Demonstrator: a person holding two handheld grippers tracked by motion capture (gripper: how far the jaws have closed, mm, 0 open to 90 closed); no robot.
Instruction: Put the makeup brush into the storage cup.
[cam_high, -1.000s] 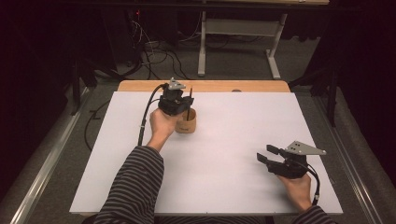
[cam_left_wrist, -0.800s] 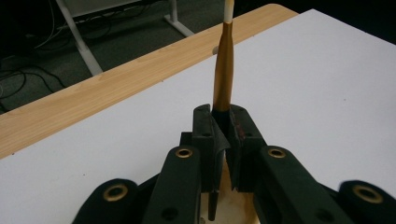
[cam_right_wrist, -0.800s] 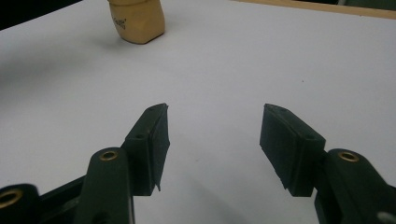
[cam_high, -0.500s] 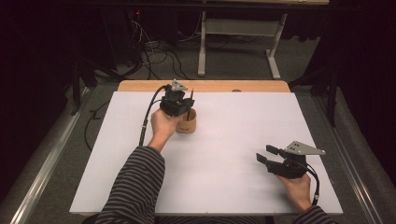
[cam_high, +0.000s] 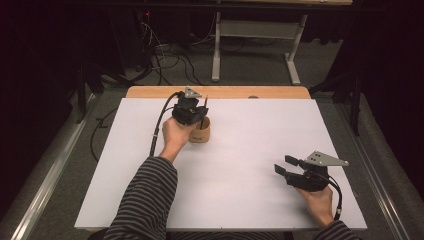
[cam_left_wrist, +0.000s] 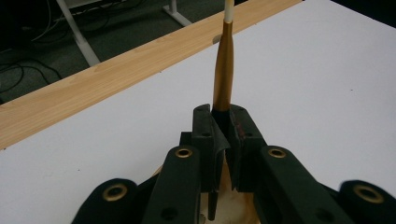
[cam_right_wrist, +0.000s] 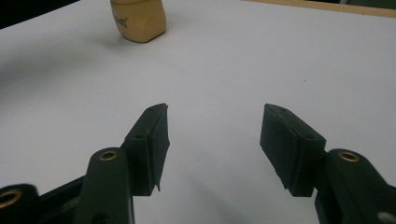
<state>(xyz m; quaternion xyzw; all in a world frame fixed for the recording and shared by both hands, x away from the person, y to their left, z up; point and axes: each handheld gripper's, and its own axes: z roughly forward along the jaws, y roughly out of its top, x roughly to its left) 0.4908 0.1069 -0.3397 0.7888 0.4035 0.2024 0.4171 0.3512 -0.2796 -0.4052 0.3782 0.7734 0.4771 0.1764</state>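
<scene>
Gripping a brush by its golden handle, the left tongs hang over a small wooden cup near the far edge of the bench, left of its middle. In the left gripper view the jaws are pressed together on the handle, which rises straight up between them, and the cup's rim shows just below. Compared with the earlier high views, almost nothing has changed: the left hand sits at the same spot above the cup, the brush equally upright. That stillness suggests the brush is either just seated in the cup or just about to be lifted out; the pictures do not settle which, nor whether its lower end touches the cup's bottom.

Toward the near right corner, the right tongs lie low over the bare white bench, jaws well apart and holding nothing, pointing roughly toward the cup, which shows far off in the right gripper view. They too sit as before, apparently waiting while the left hand does the work.
</scene>
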